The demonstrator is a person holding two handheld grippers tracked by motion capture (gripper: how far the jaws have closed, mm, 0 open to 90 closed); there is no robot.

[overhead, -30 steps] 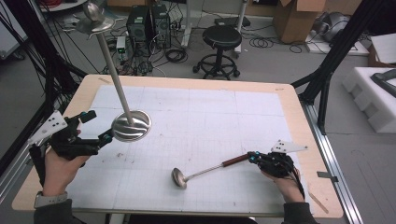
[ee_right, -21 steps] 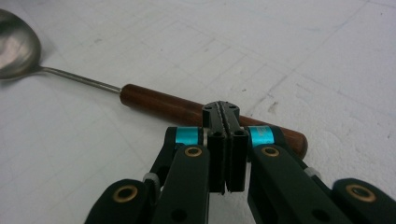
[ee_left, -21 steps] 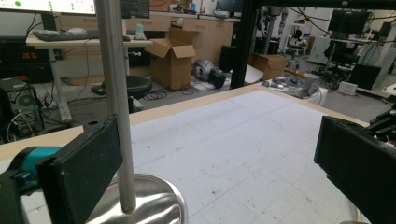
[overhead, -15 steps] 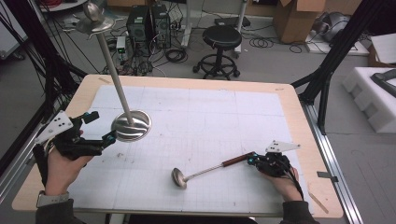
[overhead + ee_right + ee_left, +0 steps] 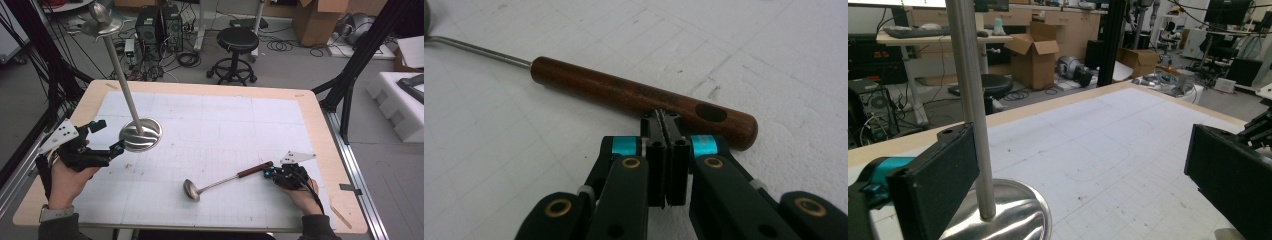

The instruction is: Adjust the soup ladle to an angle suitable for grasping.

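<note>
A metal stand rises on a thin pole (image 5: pixel 120 75) from a round shiny base (image 5: pixel 141 134) at the left of the white mat (image 5: pixel 225 125). My left gripper (image 5: pixel 107 136) is open, its jaws just left of that base. In the left gripper view the pole (image 5: pixel 970 100) stands beside the left jaw, inside the gap of the left gripper (image 5: pixel 1083 185). A ladle lies at the front, with a steel bowl (image 5: pixel 191 190) and a brown wooden handle (image 5: pixel 255 170). My right gripper (image 5: pixel 270 172) is shut with nothing between its jaws. Its tips touch the side of the handle (image 5: pixel 624 90) near the end.
The mat covers a wooden table (image 5: pixel 320 135) with a raised rim. Behind the table are a black stool (image 5: pixel 237 40), computer cases (image 5: pixel 160 25) and cables on the floor. A white foam block (image 5: pixel 400 100) sits to the right.
My right gripper has edged slightly left against the end of the ladle's handle. The ladle, the stand and my left gripper keep their places.
</note>
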